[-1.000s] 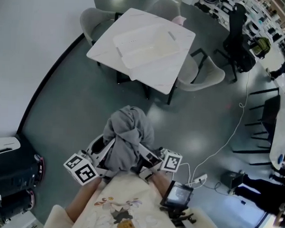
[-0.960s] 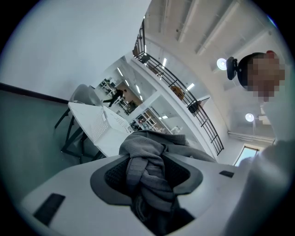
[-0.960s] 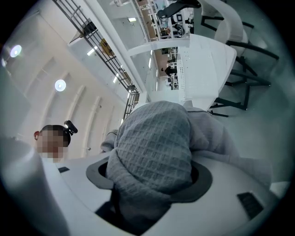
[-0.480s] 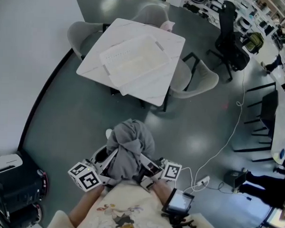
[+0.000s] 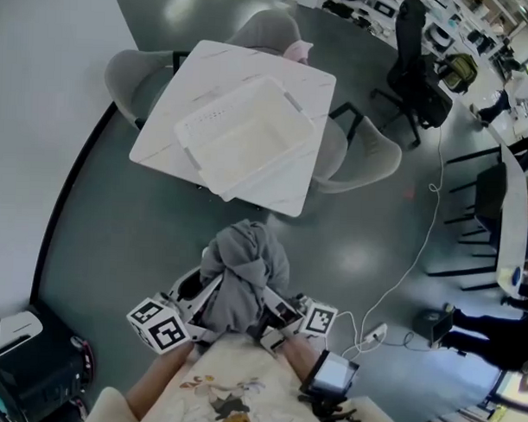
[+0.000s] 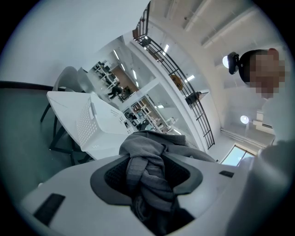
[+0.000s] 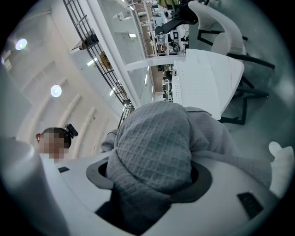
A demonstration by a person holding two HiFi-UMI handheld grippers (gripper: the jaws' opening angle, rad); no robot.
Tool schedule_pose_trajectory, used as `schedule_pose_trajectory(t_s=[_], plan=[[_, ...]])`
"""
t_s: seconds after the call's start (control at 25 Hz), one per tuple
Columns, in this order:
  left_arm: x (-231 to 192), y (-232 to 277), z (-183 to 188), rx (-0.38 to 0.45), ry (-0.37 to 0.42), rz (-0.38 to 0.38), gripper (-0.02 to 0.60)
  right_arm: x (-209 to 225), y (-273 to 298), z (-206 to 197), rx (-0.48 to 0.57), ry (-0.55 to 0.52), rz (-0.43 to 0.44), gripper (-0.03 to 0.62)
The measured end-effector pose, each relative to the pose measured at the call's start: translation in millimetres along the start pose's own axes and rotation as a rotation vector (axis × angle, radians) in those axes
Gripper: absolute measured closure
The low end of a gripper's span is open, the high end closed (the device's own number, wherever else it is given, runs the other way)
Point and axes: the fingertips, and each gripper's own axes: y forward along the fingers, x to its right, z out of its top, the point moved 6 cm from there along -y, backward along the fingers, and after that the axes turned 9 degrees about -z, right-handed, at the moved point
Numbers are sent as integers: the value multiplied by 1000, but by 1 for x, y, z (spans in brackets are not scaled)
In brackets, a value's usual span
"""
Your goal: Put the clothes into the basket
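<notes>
A bundled grey garment (image 5: 242, 276) hangs between both grippers, close to my body and above the floor. The left gripper (image 5: 200, 297) is shut on its twisted folds (image 6: 147, 173). The right gripper (image 5: 273, 308) is shut on a thick waffle-knit wad (image 7: 154, 161) that fills its jaws. The fingertips of both are buried in cloth. A white plastic basket (image 5: 197, 147) stands on the white square table (image 5: 286, 194) ahead of me, and nothing shows inside it. In the left gripper view the basket (image 6: 94, 122) is ahead on the left.
Grey chairs (image 5: 370, 158) stand around the table. A black office chair (image 5: 416, 73) is at the back right. A white cable (image 5: 409, 263) runs across the dark floor to a socket strip (image 5: 372, 332). A black box (image 5: 21, 370) sits at the lower left by a white curved wall.
The table and basket have come nearer and shifted left in the head view. The garment stays held in both grippers, unchanged.
</notes>
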Motion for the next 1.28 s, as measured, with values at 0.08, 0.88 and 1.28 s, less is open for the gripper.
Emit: schedule_pose_trajectory(t_s=[0.08,0.88,1.28], plan=[[-13,5,22,-4,-2,-13,370,-1,23,7,14,-2,-4,304],[-115,-4,186,-37,-7,-139,370,-12,205,22,114,-89,-47,303],[-141,21,204,4,-18,-119,370,1,232,55,85,-85,-62,303]])
